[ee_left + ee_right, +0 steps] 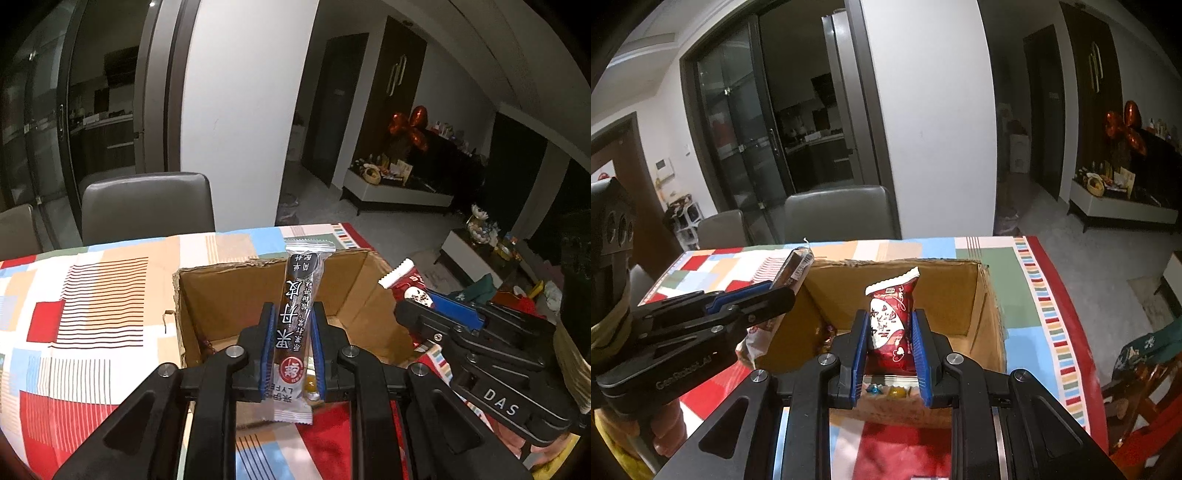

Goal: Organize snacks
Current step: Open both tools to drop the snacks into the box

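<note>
Both our grippers hold snacks over the open box.

Our left gripper (293,317) is clamped on a long dark bar (299,317), its blue pads (269,332) against the wrapper's sides; the bar stands upright, its far end reaching toward 12 o'clock above the box (229,295). Our right gripper (890,328) grips a red pack (892,325), also upright, white crimped top tilted toward 1 o'clock. In the left view the right gripper sits at 3 o'clock, over the box's right wall. The box rests on a patchwork cloth (92,295); a few small sweets (886,389) lie on its floor. A grey chair (147,206) stands at 11 o'clock behind the table.
</note>
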Demonstrator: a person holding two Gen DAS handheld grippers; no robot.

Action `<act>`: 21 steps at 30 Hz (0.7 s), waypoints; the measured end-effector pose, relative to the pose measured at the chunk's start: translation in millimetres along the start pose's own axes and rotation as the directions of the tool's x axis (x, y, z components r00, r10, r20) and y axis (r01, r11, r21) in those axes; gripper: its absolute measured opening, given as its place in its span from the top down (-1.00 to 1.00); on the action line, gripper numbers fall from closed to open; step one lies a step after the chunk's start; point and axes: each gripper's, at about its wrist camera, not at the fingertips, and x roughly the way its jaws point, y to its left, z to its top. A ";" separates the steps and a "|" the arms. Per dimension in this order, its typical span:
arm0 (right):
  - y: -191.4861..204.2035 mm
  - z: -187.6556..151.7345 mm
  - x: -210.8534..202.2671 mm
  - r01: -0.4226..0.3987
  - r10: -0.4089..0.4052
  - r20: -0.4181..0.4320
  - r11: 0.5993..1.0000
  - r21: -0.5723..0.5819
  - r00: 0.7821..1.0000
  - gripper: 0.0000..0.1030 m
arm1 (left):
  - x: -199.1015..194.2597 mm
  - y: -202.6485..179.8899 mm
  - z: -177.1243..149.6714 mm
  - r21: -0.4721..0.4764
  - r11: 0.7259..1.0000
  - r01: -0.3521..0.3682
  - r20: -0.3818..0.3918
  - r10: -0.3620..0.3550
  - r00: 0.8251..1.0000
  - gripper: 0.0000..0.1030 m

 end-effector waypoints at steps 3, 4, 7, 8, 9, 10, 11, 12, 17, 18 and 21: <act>-1.9 -2.4 2.6 0.020 -0.020 -0.010 1.000 0.007 1.000 0.28 | 1.5 -3.4 -1.5 0.004 1.000 -0.021 -0.001 0.021 1.000 0.06; -3.1 -4.6 0.5 0.028 -0.028 0.001 1.000 0.011 1.000 0.19 | -0.8 -4.8 -3.1 0.012 1.000 -0.028 0.007 0.028 1.000 0.03; -4.5 -13.1 -8.3 0.031 -0.031 0.016 0.999 0.010 0.999 0.19 | -11.9 -13.0 -13.1 0.047 0.997 -0.057 0.027 0.055 0.998 -0.01; -5.2 -16.5 -12.0 0.029 -0.029 0.017 0.999 0.013 0.999 0.19 | -16.6 -16.1 -17.2 0.053 0.997 -0.061 0.037 0.059 0.998 -0.03; -5.9 -19.6 -15.7 0.027 -0.027 0.021 0.999 0.018 0.999 0.19 | -21.4 -18.6 -21.4 0.058 0.996 -0.069 0.043 0.066 0.997 -0.08; -5.9 -23.3 -19.8 0.023 -0.024 0.024 1.000 0.020 0.999 0.19 | -24.0 -18.2 -24.1 0.059 0.996 -0.072 0.047 0.070 0.996 -0.10; -5.6 -27.1 -24.0 0.022 -0.022 0.025 1.000 0.022 0.999 0.19 | -30.7 -21.3 -30.0 0.059 0.995 -0.076 0.055 0.073 0.996 -0.11; -5.7 -31.1 -28.4 0.019 -0.020 0.026 0.999 0.027 0.999 0.19 | -33.4 -21.6 -32.5 0.058 0.995 -0.077 0.058 0.074 0.996 -0.11; -4.1 -51.1 -47.2 0.022 -0.023 0.030 1.000 0.021 0.999 0.19 | -54.9 -29.1 -52.4 0.055 0.994 -0.090 0.070 0.086 0.994 -0.12; -3.9 -54.7 -50.8 0.020 -0.020 0.030 1.000 0.024 0.999 0.19 | -58.1 -31.6 -57.2 0.060 0.994 -0.088 0.065 0.084 0.994 -0.12; -4.5 -66.9 -61.7 0.011 -0.011 0.024 0.999 0.036 1.000 0.19 | -63.8 -35.3 -67.8 0.063 0.994 -0.088 0.056 0.084 0.995 -0.12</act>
